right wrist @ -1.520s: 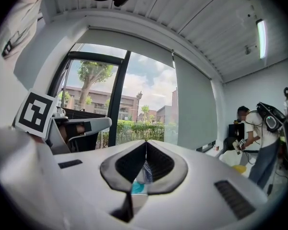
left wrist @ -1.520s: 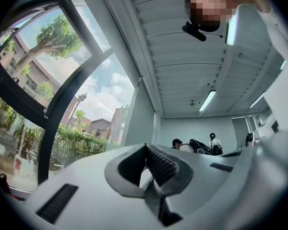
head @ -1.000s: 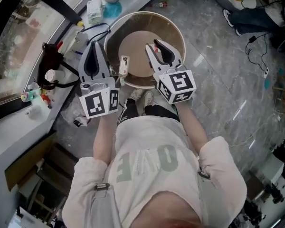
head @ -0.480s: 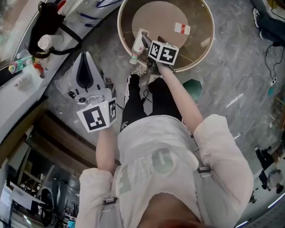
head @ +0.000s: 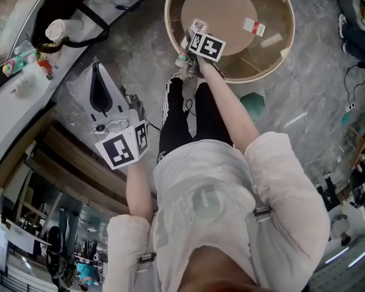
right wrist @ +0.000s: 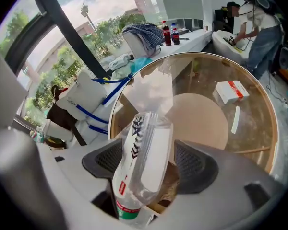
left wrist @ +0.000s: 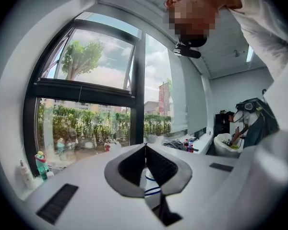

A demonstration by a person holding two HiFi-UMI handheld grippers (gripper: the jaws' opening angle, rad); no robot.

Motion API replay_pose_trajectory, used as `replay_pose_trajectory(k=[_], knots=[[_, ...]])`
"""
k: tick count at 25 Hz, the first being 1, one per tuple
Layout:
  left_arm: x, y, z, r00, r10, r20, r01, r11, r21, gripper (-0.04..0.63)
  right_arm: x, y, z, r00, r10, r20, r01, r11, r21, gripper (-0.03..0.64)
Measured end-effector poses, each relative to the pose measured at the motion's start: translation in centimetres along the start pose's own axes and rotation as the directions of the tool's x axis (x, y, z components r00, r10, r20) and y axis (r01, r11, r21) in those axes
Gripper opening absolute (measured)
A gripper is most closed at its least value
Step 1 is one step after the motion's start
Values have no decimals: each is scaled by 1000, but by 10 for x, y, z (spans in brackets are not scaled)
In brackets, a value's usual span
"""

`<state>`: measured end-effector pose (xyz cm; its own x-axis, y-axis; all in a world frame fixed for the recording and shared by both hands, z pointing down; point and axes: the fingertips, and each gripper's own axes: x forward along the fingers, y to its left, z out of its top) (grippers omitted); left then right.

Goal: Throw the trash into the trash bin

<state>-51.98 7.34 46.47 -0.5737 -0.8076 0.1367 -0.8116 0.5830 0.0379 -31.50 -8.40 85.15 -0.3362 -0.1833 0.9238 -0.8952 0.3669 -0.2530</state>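
Trash in our right gripper (right wrist: 151,159) is a clear plastic bottle (right wrist: 143,128) with a green band at its near end. It stands between jaws that have just been opening and now gape wide. The bottle leans toward the left pad, with a gap showing at the right pad, so neither pad presses on it. The bottle hangs over the near rim of the round brown trash bin (head: 280,56). On the bin's floor we see a small red-and-white box (right wrist: 232,91) and a pale strip (right wrist: 235,120). Our left gripper (left wrist: 145,148) is held apart beside our dark trouser leg (head: 176,120), jaws closed tip to tip on nothing. Beyond the bin's left side a white bag with blue straps (right wrist: 86,104) and a black bag (head: 61,11) sit by the window ledge.
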Motion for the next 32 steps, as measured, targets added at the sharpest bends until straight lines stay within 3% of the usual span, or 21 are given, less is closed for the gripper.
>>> replay_pose_trajectory(k=[4, 7, 10, 16, 19, 22, 24, 27, 32], knots=[[0, 4, -1, 1000, 6, 0, -6, 1000, -20, 12, 15, 3, -11, 996, -56, -67, 57, 998, 17, 325], [-2, 3, -7, 1000, -2, -10, 2, 1000, -31, 12, 24, -11, -32, 974, -158, -163, 171, 983, 70, 324], [2, 2, -13, 1000, -13, -20, 12, 999, -39, 12, 27, -13, -34, 972, -157, -176, 171, 983, 71, 316], [7, -2, -2, 999, -52, 2, 52, 997, -62, 12, 0, -10, 7, 990, -127, -58, 130, 990, 53, 314], [11, -7, 12, 996, -79, 29, 81, 994, -75, 12, -27, -1, 46, 996, -74, 59, 65, 989, 133, 314], [12, -27, 39, 989, -129, 73, 134, 988, -78, 12, -75, 11, 97, 977, -14, 211, -18, 988, 152, 314], [18, -43, 62, 977, -176, 123, 186, 980, -71, 12, -114, 23, 141, 943, 26, 333, -71, 990, 124, 314], [29, -71, 93, 949, -254, 187, 268, 962, -55, 12, -183, 43, 197, 858, 95, 505, -151, 986, 70, 314], [50, -134, 154, 871, -389, 301, 413, 910, -21, 12, -333, 50, 265, 623, 184, 760, -238, 971, -40, 314]])
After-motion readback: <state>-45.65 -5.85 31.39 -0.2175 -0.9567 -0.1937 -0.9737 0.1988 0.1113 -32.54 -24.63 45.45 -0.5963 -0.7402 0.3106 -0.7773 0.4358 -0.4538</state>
